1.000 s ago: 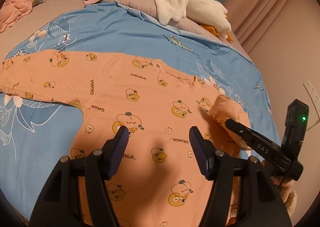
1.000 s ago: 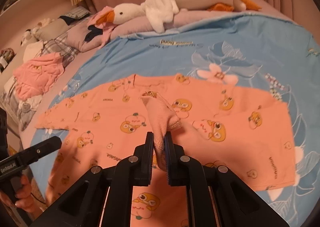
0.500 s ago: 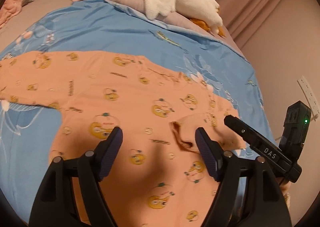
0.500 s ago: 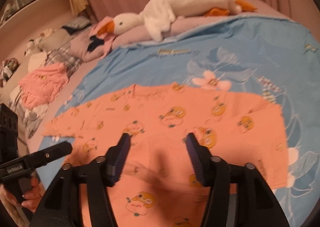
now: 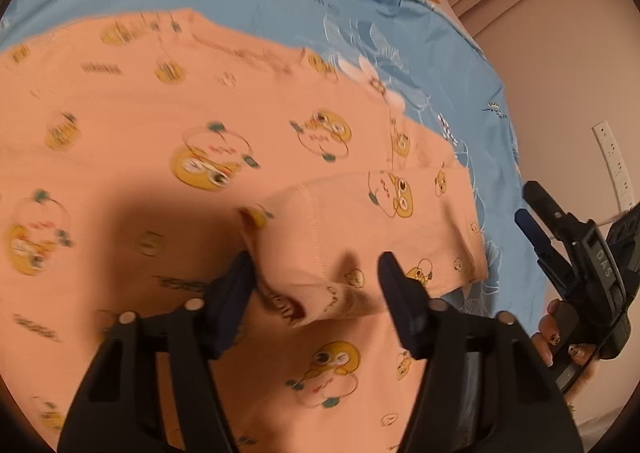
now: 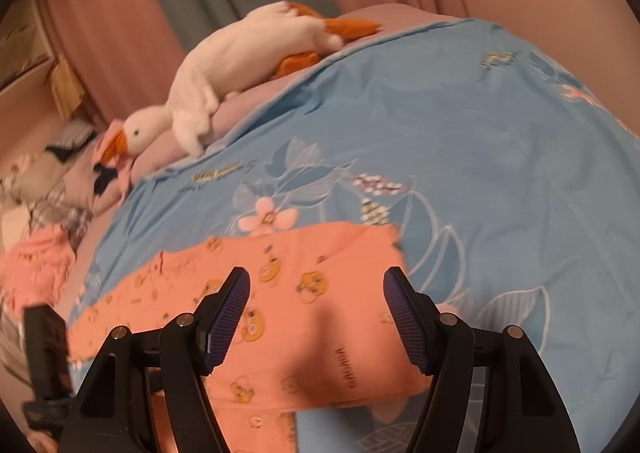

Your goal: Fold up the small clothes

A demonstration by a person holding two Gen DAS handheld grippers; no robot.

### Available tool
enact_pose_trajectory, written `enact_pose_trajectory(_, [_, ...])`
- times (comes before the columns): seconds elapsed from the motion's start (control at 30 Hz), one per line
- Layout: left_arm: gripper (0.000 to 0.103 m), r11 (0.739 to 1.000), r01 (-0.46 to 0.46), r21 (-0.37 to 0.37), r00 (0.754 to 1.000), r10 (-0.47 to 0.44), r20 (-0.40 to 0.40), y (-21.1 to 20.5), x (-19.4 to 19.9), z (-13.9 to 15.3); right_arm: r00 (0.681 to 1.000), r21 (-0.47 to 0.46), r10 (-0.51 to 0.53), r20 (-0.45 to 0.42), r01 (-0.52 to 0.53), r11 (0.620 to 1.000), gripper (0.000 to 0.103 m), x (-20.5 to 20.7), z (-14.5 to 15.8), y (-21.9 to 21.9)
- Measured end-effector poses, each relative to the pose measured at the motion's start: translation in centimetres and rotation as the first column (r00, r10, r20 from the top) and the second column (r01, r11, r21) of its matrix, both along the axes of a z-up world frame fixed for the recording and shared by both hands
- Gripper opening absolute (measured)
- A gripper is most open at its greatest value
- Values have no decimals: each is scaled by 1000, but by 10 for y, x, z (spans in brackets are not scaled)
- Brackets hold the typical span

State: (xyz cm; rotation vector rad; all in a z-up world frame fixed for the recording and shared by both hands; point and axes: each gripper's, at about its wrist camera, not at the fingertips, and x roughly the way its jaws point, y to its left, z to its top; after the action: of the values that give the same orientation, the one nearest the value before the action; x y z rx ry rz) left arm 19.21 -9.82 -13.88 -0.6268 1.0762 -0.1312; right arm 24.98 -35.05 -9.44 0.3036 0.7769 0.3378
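A small orange shirt [image 5: 168, 141] with cartoon prints lies flat on the blue bedsheet [image 5: 392, 29]. Its right sleeve [image 5: 372, 229] is folded back over the body. My left gripper [image 5: 316, 289] is open, low over the shirt, its fingers straddling the cuff end of the folded sleeve. My right gripper [image 6: 316, 309] is open and empty, held above the shirt's right part [image 6: 304, 317]. The right gripper also shows at the right edge of the left wrist view [image 5: 560, 237], off the shirt.
A white plush goose [image 6: 240, 69] lies at the far edge of the bed. Pillows and pink clothes [image 6: 36, 265] are piled at the left. A wall with a power strip [image 5: 614, 169] stands right of the bed.
The right gripper let go of the sleeve, opened and drew back to the right. The sleeve now lies folded on the shirt. The left gripper moved forward and down over the cuff.
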Motion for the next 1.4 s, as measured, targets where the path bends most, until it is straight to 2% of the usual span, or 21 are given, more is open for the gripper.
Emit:
enact_pose_trajectory(0.07, [49,1000,-25,-2,1000,25,9,0,1,-3,1000,6,-22,-2,22,1000,69,0,-1,-7])
enact_pose_trajectory(0.13, [44,999,-46,-4,999,46,17,2,2,-4,999,12,-32,-7,32,999,69,0,-2,-11])
enact_pose_trajectory(0.2, [29,998,-60,-1,998,60,18,3,1,-4,999,25,-41,-15,41,999,69,1,-4,-16])
enact_pose_trajectory(0.23, [15,998,-58,10,998,58,18,2,1,-4,999,30,-43,-21,43,999,69,1,-5,-16])
enact_pose_trajectory(0.27, [11,999,-51,17,999,50,17,1,1,-5,999,34,-43,-25,44,998,69,2,-6,-17])
enact_pose_trajectory(0.47, [7,998,-55,17,997,54,53,-2,-3,5,999,38,-31,-34,32,999,69,2,-8,-16])
enact_pose_trajectory(0.8, [7,992,-86,88,977,66,203,9,-12,69,998,43,-29,-48,31,999,69,4,-11,-18])
enact_pose_trajectory(1.4, [5,973,-212,92,946,181,270,64,-25,111,996,16,58,-66,-57,998,69,3,-15,9])
